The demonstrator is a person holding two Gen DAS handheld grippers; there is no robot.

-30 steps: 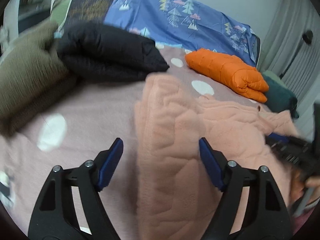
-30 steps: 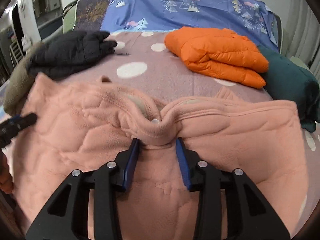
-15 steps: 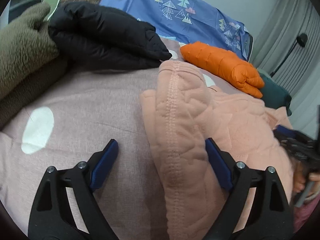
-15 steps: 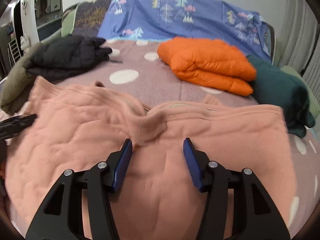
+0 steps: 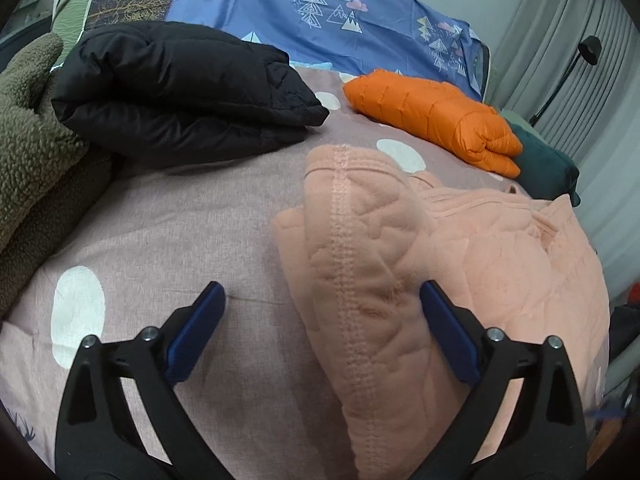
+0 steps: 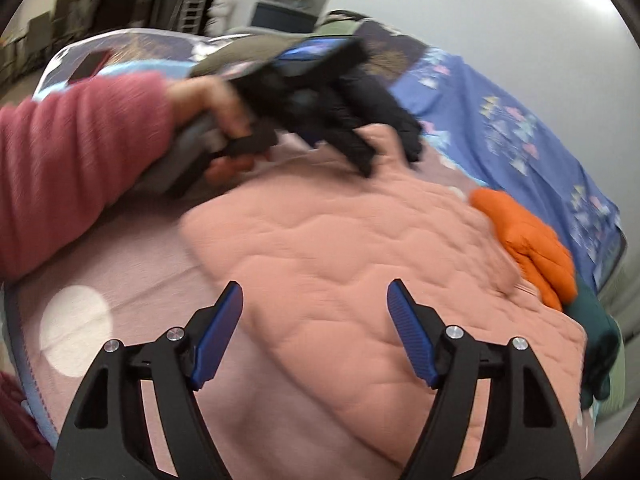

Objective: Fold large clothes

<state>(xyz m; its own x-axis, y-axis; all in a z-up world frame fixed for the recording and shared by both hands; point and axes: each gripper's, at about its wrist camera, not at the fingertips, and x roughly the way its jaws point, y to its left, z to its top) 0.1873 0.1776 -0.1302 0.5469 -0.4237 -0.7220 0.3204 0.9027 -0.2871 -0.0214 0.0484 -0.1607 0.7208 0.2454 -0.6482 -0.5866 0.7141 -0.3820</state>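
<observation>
Now the peach fleece top [image 5: 460, 280] is lying half folded on the pink spotted bed cover [image 5: 180, 240], with one side flap turned over. The left gripper [image 5: 320, 320] is opening as wide as it goes, with the flap lying loose between its jaws, not pinched. The right gripper [image 6: 316, 332] is opening too, hanging empty over the top. Next, I think, both need a fresh edge to grab. Folded black [image 5: 180, 80] and orange [image 5: 440, 120] jackets are sitting further back, near grey curtains [image 5: 580, 60]
</observation>
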